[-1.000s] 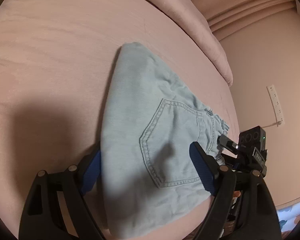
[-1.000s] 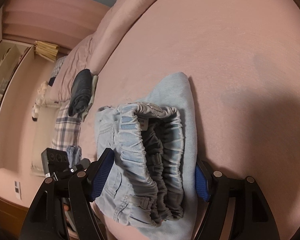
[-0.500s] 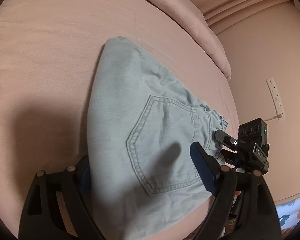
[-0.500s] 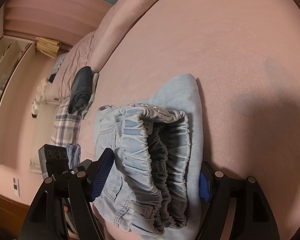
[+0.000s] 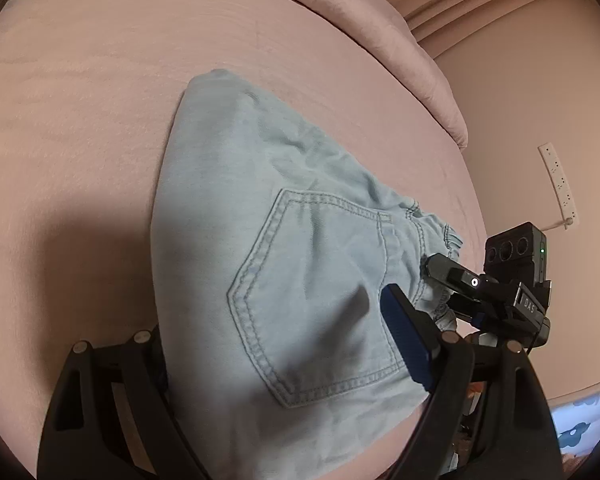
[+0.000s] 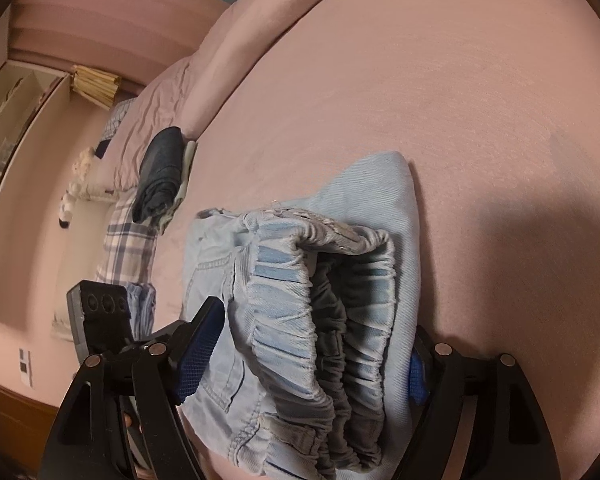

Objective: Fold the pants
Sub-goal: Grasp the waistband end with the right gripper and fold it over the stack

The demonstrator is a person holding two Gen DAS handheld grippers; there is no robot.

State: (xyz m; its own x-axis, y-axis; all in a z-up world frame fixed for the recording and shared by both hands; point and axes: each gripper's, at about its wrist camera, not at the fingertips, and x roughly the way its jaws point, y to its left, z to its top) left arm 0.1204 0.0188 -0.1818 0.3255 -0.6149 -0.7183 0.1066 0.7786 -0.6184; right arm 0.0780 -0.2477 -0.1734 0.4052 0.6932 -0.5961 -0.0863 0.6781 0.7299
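Folded pants (image 5: 300, 280) lie on the bed (image 5: 100, 100), between both grippers' fingers; rolled dark garment (image 6: 160, 172) behind them, left, beside the pillow (image 6: 228, 68)

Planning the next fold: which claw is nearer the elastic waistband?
Right. The right claw straddles the pants at the waistband end, with the elastic between its fingers. The left claw straddles the adjacent side by the back pocket, farther from the waistband.

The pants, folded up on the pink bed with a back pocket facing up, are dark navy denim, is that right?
Not quite. The pants are light blue denim, not dark navy; the left wrist view shows it plainly. The rest holds: they lie folded on the pink bed with a back pocket facing up. The only dark garment is a rolled one farther off in the right wrist view.
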